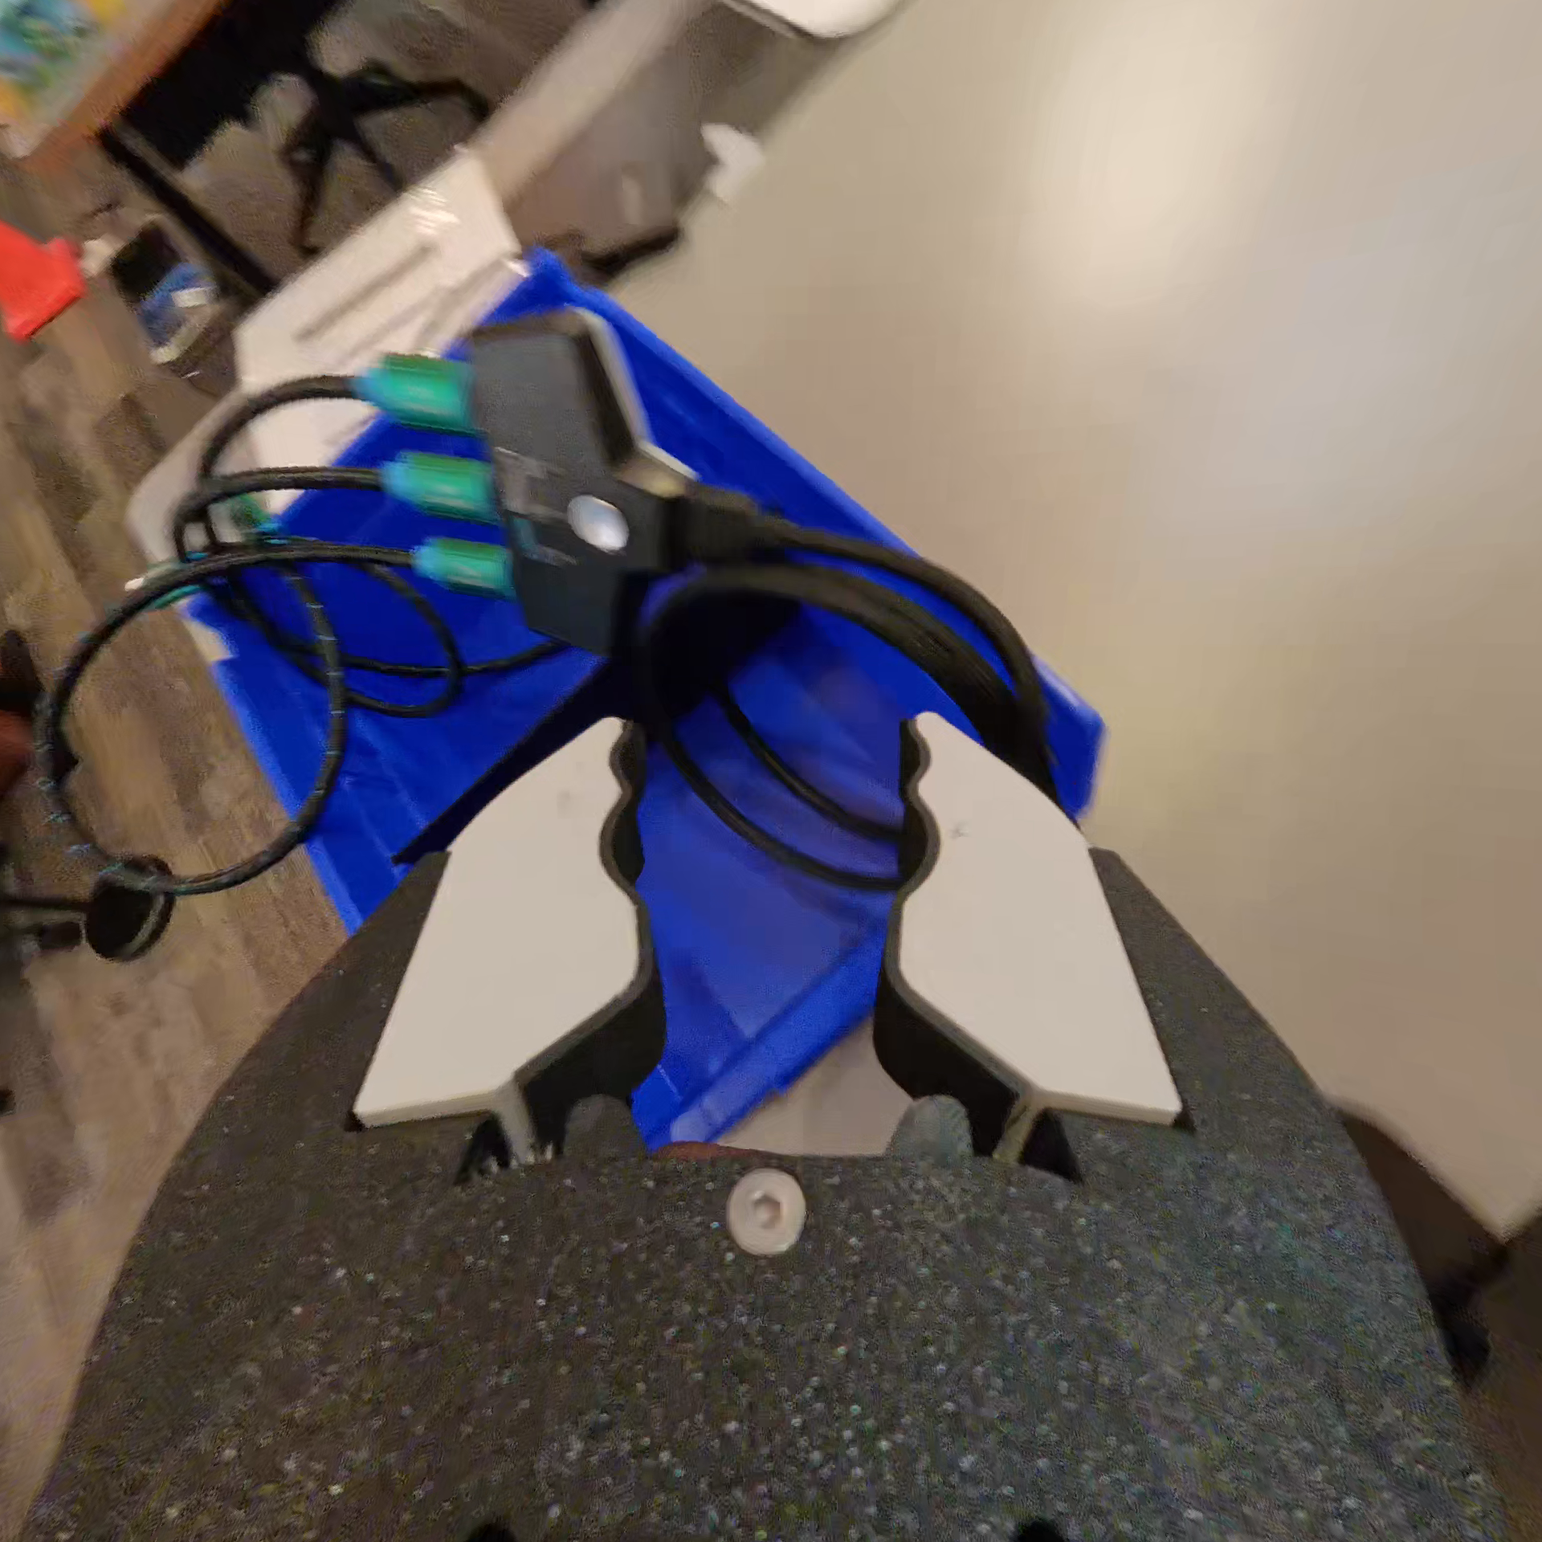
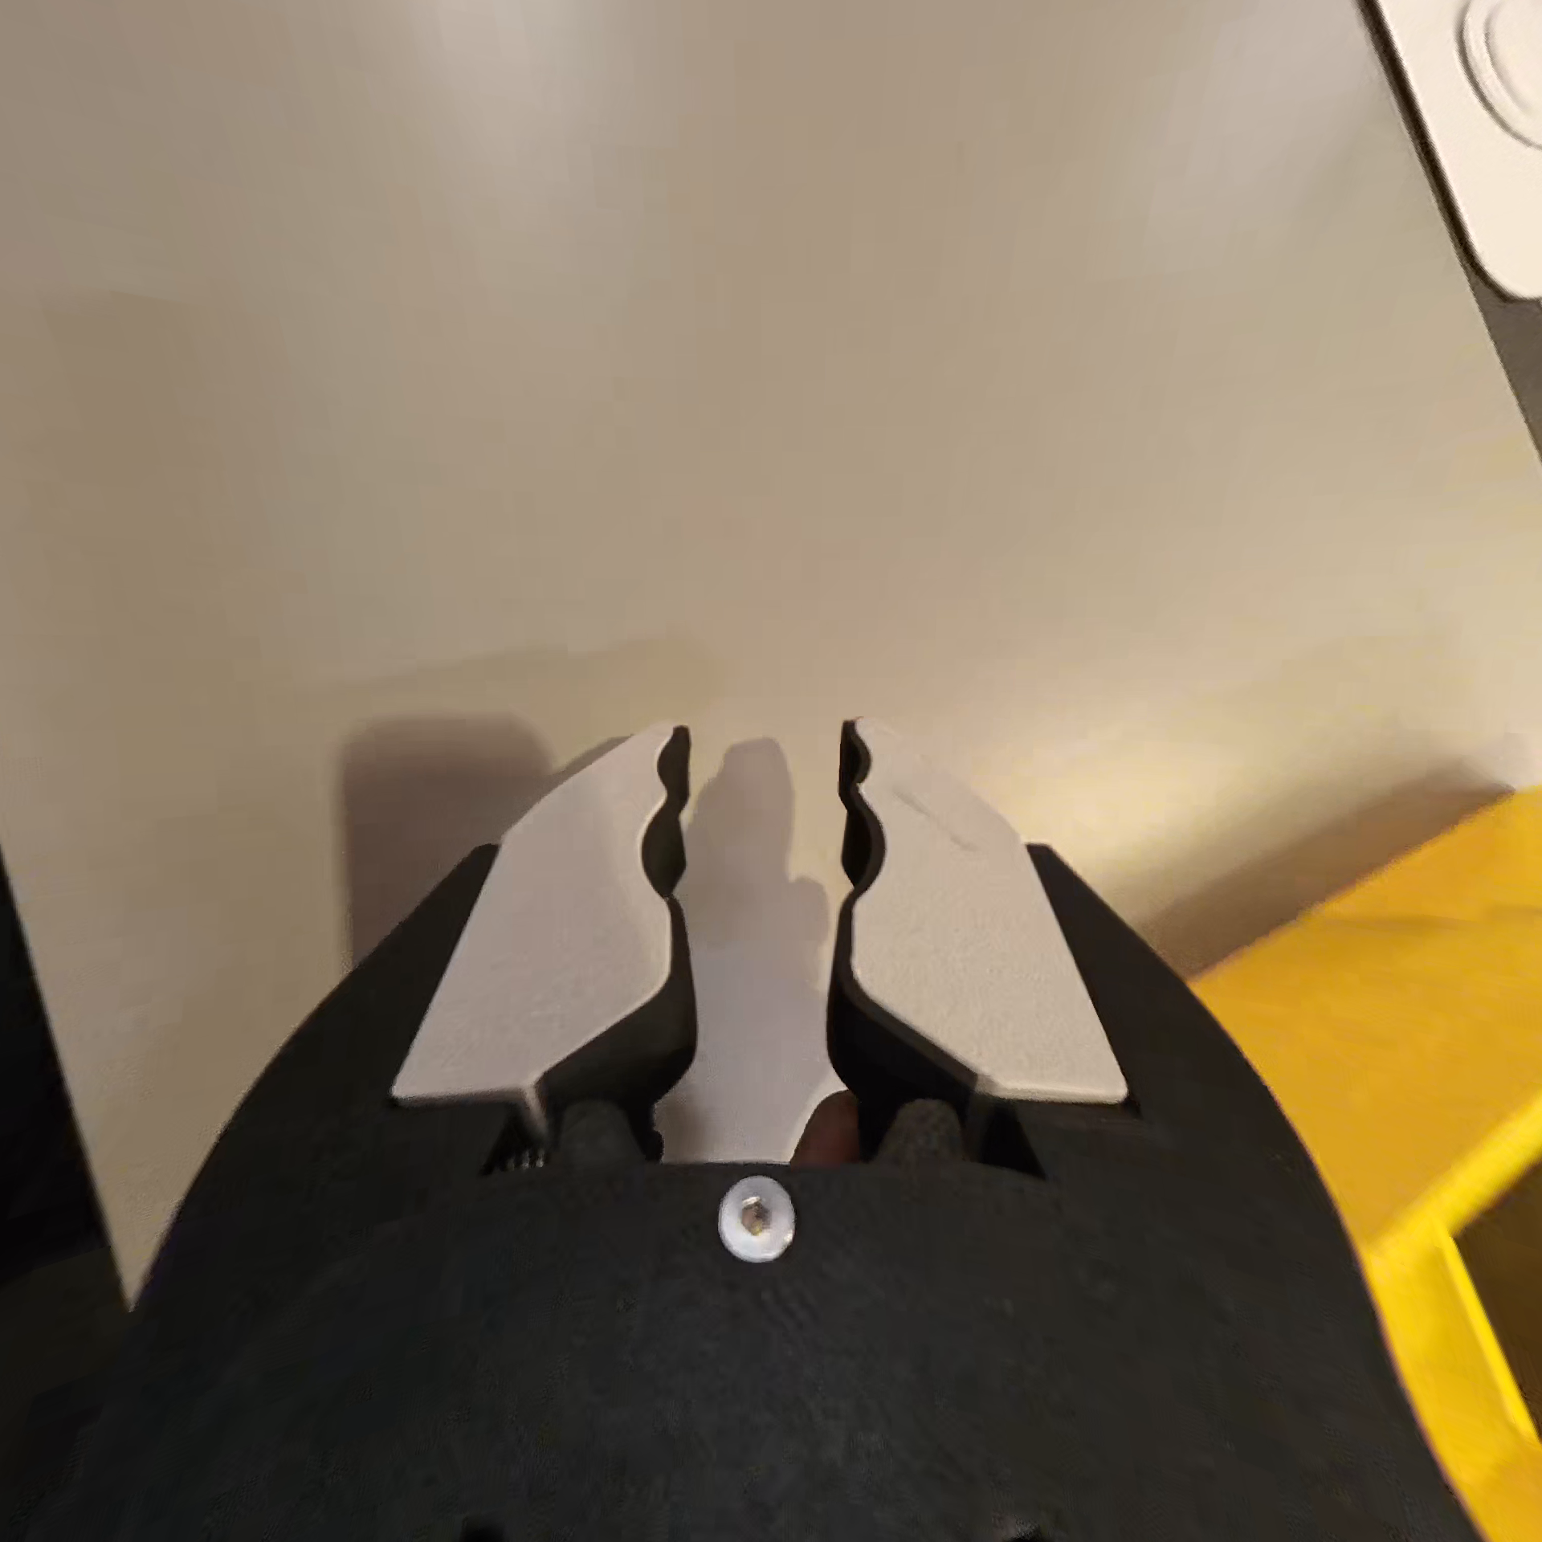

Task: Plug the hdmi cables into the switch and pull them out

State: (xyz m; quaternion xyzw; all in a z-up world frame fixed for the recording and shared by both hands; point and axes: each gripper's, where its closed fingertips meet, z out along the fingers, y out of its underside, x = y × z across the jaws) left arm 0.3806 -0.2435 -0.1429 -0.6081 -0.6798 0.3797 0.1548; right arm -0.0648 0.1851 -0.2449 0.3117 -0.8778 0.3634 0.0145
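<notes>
In the left wrist view the black HDMI switch [image 1: 567, 492] is tilted over the blue bin [image 1: 734, 959]; I cannot tell whether it rests on the bin. Three HDMI cables with teal plugs [image 1: 442, 488] are plugged into its left side. Their thin black leads [image 1: 334, 718] loop out to the left. A thick coiled black cable [image 1: 959, 617] leaves its right end, and one loop lies near my right fingertip. My left gripper [image 1: 768, 726] is open just below the switch and holds nothing. My right gripper [image 2: 766, 733] is open and empty over the bare white table [image 2: 751, 375].
A yellow bin [image 2: 1335, 1043] stands at the right of the right gripper. The blue bin sits at the table's left edge, beside the wood-pattern floor [image 1: 150, 751]. White boxes [image 1: 400, 275], a chair base and a desk stand beyond. A white device [image 2: 1485, 125] lies at the table's far right. There is about 65 cm between the tips of the two grippers.
</notes>
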